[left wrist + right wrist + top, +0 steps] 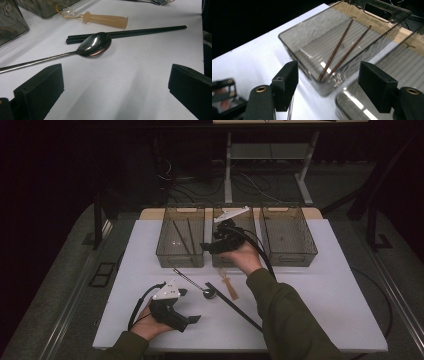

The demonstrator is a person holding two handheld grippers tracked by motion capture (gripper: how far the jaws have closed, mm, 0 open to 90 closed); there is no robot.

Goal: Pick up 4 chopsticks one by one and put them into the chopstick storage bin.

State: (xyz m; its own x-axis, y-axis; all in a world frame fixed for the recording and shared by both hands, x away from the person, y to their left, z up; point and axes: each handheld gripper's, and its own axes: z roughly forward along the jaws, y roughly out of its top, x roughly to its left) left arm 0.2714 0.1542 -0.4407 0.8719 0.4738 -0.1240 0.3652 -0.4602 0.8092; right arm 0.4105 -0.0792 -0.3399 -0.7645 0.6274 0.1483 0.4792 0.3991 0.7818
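My right hand-held gripper (212,245) hangs over the near end of the middle bin (218,260), its jaws standing wide with nothing between them. Through its own view those jaws frame the corner of the left bin (294,47), where two brown chopsticks (337,50) lie side by side, slanting from the near corner toward the far wall. The rim of the middle bin shows just below and to the right of them in that view.

My left hand-held gripper (192,320) rests low at the near left part of the bench (320,310), jaws wide apart and empty. Straight ahead of its jaws lies a metal spoon (93,45): its bowl faces up and leans on a pair of black chopsticks (140,31), while its long thin handle runs off to the left across the white surface. The black chopsticks lie flat and close together, reaching past the bowl on both sides. Just beyond them is an amber-handled utensil (105,19) with a clear looped head, lying near the foot of the bins.

From above, the spoon, black chopsticks and amber utensil sit together in the middle of the bench, between my two arms. A third bin (287,235) stands to the right of the middle one, all three lined up along the far edge.
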